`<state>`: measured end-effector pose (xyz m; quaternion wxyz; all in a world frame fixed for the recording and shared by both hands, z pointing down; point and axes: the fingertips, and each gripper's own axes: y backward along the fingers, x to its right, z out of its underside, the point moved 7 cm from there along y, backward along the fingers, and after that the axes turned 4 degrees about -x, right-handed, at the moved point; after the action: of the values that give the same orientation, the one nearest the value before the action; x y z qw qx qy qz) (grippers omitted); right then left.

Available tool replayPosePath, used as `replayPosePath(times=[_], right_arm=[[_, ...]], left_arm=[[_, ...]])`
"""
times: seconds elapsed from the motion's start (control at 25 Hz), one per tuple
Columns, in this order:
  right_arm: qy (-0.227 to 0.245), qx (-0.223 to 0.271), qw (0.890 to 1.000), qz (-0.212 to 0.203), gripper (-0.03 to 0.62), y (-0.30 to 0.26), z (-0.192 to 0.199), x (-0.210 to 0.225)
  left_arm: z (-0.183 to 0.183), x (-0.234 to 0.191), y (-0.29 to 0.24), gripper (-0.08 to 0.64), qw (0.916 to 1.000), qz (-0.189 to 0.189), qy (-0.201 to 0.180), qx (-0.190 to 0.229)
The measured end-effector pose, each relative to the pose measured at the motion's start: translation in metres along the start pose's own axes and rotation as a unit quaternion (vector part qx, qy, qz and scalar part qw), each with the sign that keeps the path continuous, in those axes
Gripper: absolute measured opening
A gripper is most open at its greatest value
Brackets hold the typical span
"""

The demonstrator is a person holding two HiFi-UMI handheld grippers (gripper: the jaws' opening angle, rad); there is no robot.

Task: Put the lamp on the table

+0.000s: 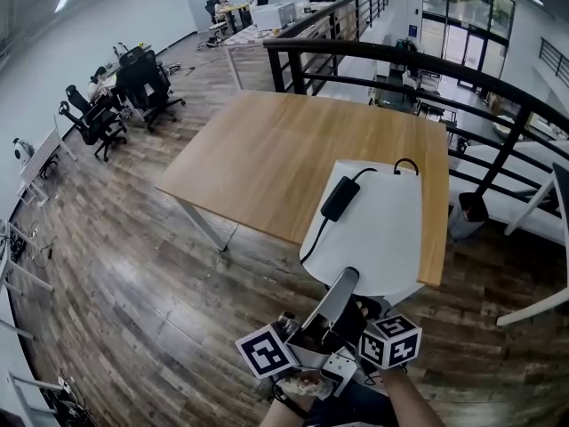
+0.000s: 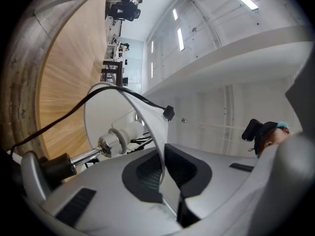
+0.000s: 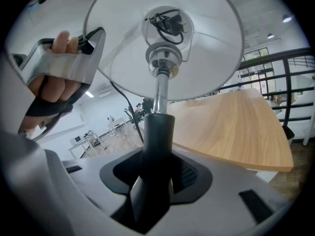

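The lamp has a wide white shade [image 1: 369, 229], a black cord with a power brick [image 1: 340, 198] lying across it, and a chrome and black stem [image 3: 157, 132]. It hangs tilted over the near right corner of the wooden table [image 1: 267, 149]. My left gripper [image 2: 162, 168] is shut on the thin rim of the shade [image 2: 147, 117]. In the right gripper view it shows at the upper left [image 3: 64, 65], at the shade's edge. My right gripper [image 3: 156, 176] is shut on the black lower part of the stem. In the head view both grippers sit low, under the shade [image 1: 342, 327]. The lamp's base is hidden.
A black railing [image 1: 427, 65] runs behind and to the right of the table, with a drop to a lower floor beyond it. Black office chairs [image 1: 142, 83] and desks with people stand far left. Wooden floor [image 1: 133, 283] lies before the table.
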<state>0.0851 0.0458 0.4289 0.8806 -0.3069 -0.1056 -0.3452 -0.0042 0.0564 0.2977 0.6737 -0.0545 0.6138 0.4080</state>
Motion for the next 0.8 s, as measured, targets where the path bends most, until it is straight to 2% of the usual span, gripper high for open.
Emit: replayPosePath(times=[0.4,0.8], right_arm=[[0.000,-0.009,1.000,-0.002,0.170,-0.018,-0.014,0.014],[-0.006,-0.001,1.000,0.014,0.170,-0.043,-0.031,0.036]], left_arm=[[-0.019,-0.017,-0.016,0.025,0.9999,-0.006,0.006,0.007],[-0.040,-0.042,-0.038,0.025,0.9999,0.002,0.013,-0.008]])
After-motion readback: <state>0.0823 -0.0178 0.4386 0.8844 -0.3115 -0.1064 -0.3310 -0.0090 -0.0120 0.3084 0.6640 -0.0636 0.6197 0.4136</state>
